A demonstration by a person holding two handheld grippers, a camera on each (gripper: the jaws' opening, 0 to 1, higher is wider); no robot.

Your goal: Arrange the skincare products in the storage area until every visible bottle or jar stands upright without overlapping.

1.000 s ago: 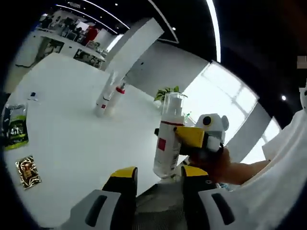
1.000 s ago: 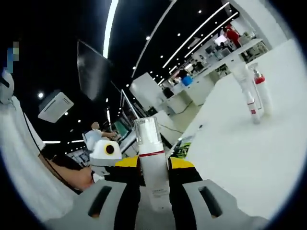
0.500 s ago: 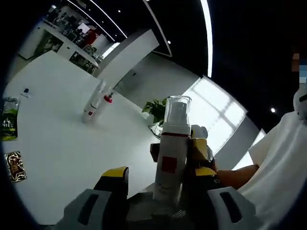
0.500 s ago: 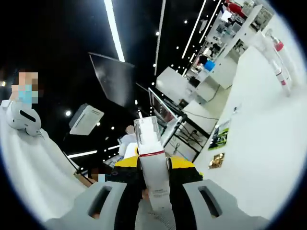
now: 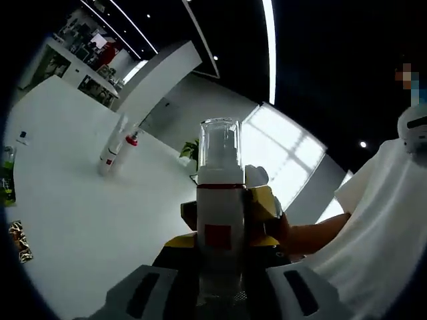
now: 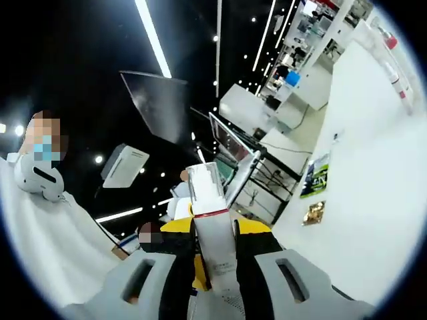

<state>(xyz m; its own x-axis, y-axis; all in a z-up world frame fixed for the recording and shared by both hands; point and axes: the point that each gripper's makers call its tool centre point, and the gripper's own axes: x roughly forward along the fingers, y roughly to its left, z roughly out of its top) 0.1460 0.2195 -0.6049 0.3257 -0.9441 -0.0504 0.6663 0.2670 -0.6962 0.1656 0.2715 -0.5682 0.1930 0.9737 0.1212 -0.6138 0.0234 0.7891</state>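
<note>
A white pump bottle with a clear cap, a red band and a red label square stands between the jaws of my left gripper, which have come in against its sides. My right gripper grips the same bottle from behind in the left gripper view. In the right gripper view the bottle rises upright in my right gripper, shut on its lower body. It is held up in the air, off the white table. Two slim bottles stand side by side far out on the table, one of them red-capped.
A green packet and a small gold sachet lie flat near the table edge. The two far bottles stand towards the table's other end. A person in white holds the grippers; a sleeve is at the right.
The bottle in the right gripper moved in between the left gripper's jaws, which narrowed onto it. Both views tilted upward, away from the table.
</note>
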